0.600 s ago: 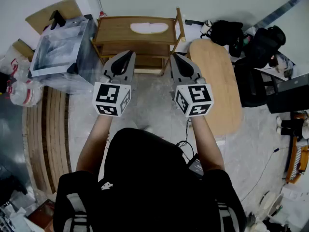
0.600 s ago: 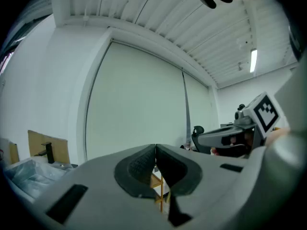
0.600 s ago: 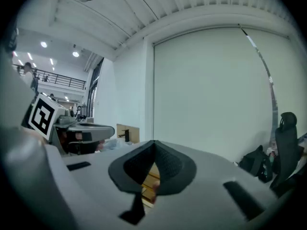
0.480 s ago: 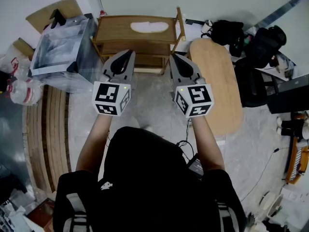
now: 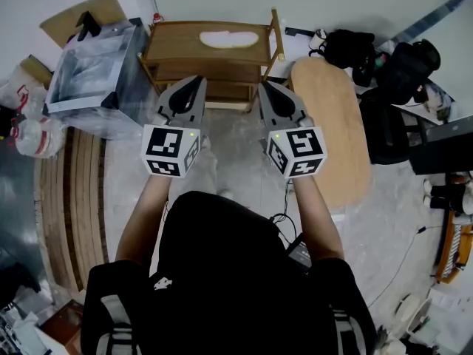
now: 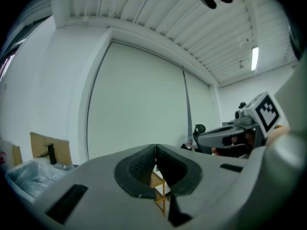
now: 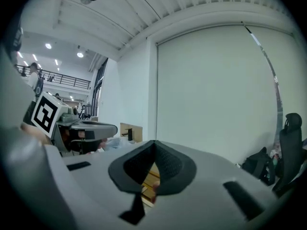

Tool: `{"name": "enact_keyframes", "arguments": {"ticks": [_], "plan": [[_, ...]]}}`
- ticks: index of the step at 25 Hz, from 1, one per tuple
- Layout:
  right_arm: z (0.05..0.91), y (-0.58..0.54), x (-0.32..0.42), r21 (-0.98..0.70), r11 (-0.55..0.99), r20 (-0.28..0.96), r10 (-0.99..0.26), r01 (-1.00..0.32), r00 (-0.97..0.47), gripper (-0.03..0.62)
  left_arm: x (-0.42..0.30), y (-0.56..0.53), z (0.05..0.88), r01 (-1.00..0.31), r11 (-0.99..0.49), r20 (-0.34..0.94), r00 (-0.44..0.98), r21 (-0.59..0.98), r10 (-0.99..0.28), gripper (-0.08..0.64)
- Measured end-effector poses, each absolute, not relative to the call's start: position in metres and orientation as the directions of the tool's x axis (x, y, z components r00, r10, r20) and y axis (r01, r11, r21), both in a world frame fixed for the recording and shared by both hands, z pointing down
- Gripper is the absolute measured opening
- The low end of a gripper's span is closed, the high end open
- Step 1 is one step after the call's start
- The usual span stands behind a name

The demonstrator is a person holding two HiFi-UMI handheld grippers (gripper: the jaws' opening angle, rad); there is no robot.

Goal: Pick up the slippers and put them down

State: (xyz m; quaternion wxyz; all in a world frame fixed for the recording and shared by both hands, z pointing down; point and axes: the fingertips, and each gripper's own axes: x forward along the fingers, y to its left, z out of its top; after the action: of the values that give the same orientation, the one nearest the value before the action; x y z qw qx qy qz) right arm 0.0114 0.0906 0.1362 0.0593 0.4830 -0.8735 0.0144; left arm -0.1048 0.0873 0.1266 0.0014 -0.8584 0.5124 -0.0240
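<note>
A pair of white slippers [image 5: 228, 41] lies on the top shelf of a wooden rack [image 5: 174, 52] by the far wall in the head view. My left gripper [image 5: 198, 81] and right gripper [image 5: 264, 86] are held side by side, level, short of the rack's front and pointing at it. Both are shut with nothing between the pads. In the left gripper view the jaws [image 6: 155, 150] meet, and a sliver of the rack [image 6: 161, 196] shows below them. The right gripper view shows its jaws [image 7: 154, 145] closed the same way.
A clear plastic box [image 5: 92, 72] stands left of the rack. An oval wooden board [image 5: 332, 124] lies to the right, with black bags [image 5: 347, 50] and an office chair [image 5: 388, 128] beyond it. Curved wooden slats [image 5: 70, 198] line the left floor. A cable [image 5: 284, 213] trails near my feet.
</note>
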Motion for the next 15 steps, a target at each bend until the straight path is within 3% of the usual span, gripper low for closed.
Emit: {"name": "enact_keyframes", "arguments": {"ticks": [15], "plan": [[0.15, 0.042, 0.003, 0.053, 0.535, 0.137, -0.84, -0.843, -0.525, -0.012, -0.109, 0.041, 0.134, -0.879, -0.476, 0.042, 0.474, -0.024, -0.879, 0.005]]}}
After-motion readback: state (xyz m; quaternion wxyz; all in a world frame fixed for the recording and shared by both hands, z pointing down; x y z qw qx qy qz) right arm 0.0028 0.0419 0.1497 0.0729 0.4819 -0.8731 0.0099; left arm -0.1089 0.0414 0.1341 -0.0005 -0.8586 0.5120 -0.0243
